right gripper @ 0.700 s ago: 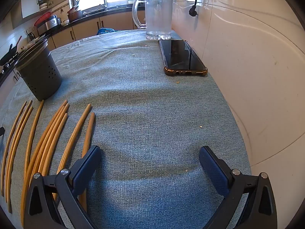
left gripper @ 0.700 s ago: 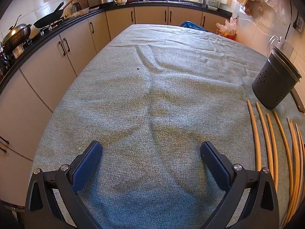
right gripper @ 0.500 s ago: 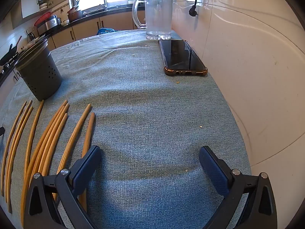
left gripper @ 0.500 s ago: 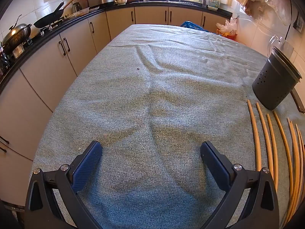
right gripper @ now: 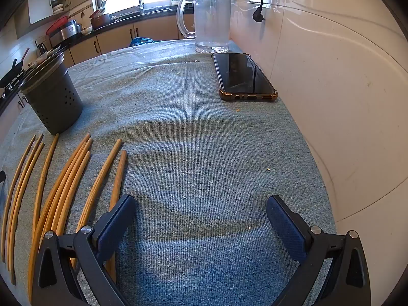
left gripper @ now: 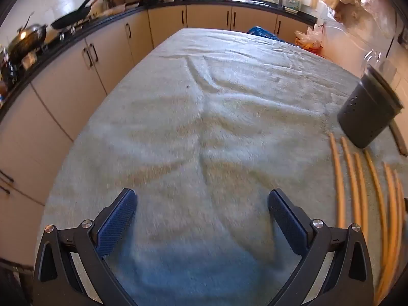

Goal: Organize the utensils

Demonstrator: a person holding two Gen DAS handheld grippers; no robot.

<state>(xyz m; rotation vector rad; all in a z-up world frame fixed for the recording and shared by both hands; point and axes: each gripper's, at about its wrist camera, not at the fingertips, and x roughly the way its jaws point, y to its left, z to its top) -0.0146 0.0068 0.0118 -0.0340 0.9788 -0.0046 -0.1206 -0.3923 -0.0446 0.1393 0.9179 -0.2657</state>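
Several wooden chopsticks [right gripper: 100, 178] lie side by side on the grey-green tablecloth [right gripper: 199, 153], left of my right gripper [right gripper: 201, 200]. Its left finger hangs over the nearest one. The same chopsticks [left gripper: 338, 178] show at the right edge of the left wrist view, right of my left gripper [left gripper: 201, 196]. A dark perforated utensil holder [right gripper: 53, 102] stands upright just beyond the chopstick tips, also seen as the holder [left gripper: 367, 117] at far right. Both grippers are open with only cloth between their blue pads.
A black phone [right gripper: 244, 76] in an amber case and a clear pitcher [right gripper: 211, 20] sit at the back right by the tiled wall [right gripper: 331, 89]. Kitchen cabinets [left gripper: 84, 76] and a counter with pans run along the table's left side and far end.
The left wrist view has turned slightly blurred, with the scene barely shifted. The right wrist view is unchanged, and both grippers stay open.
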